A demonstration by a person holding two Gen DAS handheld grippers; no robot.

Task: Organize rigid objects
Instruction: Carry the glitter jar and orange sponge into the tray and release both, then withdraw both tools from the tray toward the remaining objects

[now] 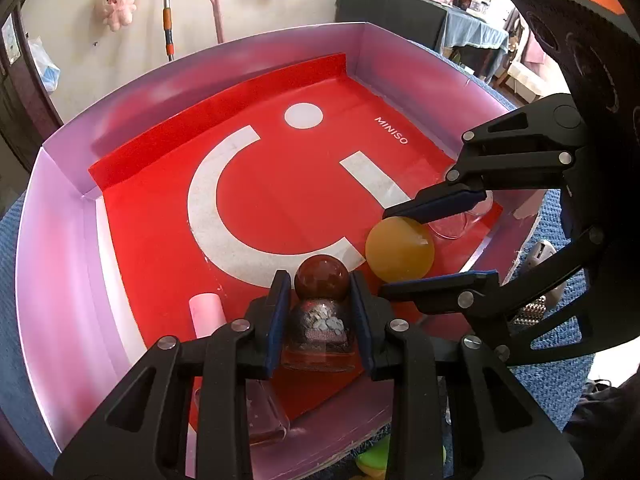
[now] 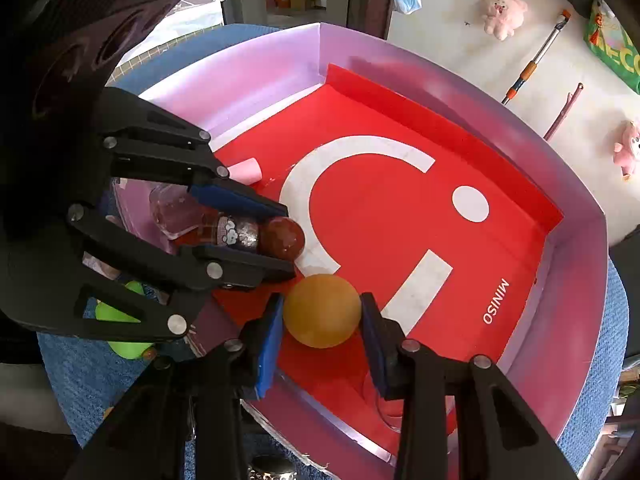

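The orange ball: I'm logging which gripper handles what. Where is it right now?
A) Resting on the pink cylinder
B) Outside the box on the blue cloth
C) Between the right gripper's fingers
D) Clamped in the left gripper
C: the orange ball sits between the right gripper fingers, inside the box; the left gripper is shut on the round-capped bottle.

Black linkage tool (image 1: 320, 312), blue pads (image 1: 277, 320), silver screws
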